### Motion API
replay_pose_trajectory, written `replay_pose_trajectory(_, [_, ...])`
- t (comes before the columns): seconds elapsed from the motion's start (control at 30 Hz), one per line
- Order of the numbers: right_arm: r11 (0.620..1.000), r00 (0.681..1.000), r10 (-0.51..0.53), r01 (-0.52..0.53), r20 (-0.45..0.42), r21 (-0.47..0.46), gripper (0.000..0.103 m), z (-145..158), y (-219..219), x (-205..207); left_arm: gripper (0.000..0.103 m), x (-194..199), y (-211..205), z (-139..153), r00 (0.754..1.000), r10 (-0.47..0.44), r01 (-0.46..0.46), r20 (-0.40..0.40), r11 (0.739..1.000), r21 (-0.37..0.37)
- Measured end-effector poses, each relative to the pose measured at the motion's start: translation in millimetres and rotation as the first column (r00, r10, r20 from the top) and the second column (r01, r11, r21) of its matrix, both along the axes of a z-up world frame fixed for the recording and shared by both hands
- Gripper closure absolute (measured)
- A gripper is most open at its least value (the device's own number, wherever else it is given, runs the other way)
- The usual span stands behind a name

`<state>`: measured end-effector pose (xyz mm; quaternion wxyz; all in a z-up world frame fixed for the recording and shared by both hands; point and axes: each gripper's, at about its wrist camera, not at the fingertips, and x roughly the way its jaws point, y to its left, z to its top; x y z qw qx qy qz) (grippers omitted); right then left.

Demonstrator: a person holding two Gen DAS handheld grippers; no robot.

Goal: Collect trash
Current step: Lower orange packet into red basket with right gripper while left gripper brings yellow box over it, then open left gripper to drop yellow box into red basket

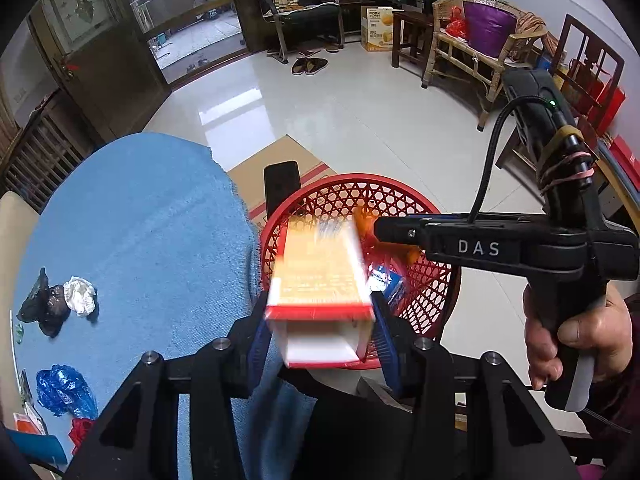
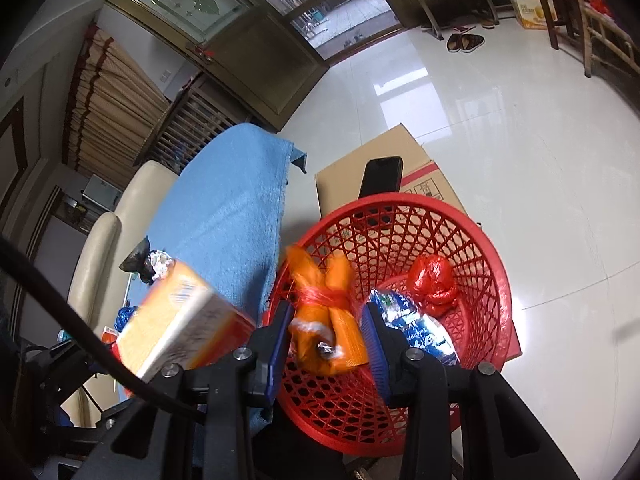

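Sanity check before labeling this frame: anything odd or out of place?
One oddity: a black phone lies on the cardboard box right behind the red basket, close to the trash drop. Otherwise normal: left gripper holds the orange carton, right gripper an orange bag.

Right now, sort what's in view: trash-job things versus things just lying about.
Job:
- orange box in left tool
- orange bag in right tool
- red basket
- black bag, white wad, blue bag on the blue cloth

Lying about:
- phone
- cardboard carton
- slippers
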<state>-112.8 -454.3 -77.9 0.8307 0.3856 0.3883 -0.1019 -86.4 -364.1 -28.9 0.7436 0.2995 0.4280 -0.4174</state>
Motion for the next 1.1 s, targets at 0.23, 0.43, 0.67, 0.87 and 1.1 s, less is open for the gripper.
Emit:
replay_pose_trajectory(0.23, [1.0, 1.0, -0.003, 0.003, -0.018, 0.02, 0.063, -5.6, 0.4, 1.2, 0.05, -0.8, 1.8, 0.0, 1.0, 0.003, -0.003, 0.003, 1.0, -0.005])
replay_pose_trajectory(0.43, [0.999, 1.0, -0.011, 0.012, -0.025, 0.038, 0.063, -6.6, -2.6, 0.5, 0.049, 1.4, 7.7, 2.8, 1.0, 0.015, -0.015, 0.018, 1.0, -0.014])
replay_pose_trajectory(0.67, [0.998, 0.999, -0.013, 0.015, -0.03, 0.062, 0.054, -4.7, -3.0, 0.0, 0.043, 1.9, 24.4, 14.9, 0.997, 0.051, -0.048, 0.062, 0.998, -0.043])
replay_pose_trajectory(0.87, [0.998, 1.0, -0.012, 0.013, -0.023, 0.067, 0.041, -1.8, 0.2, 0.8, 0.043, 8.1, 45.1, 26.0, 0.991, 0.108, -0.103, 0.075, 0.992, -0.077])
replay_pose_trajectory(1.1, [0.998, 1.0, 0.005, -0.004, -0.027, 0.066, 0.041, -0.4, 6.8, 5.4, 0.042, 17.7, 77.3, 36.6, 0.978, 0.187, -0.174, 0.094, 0.977, -0.125])
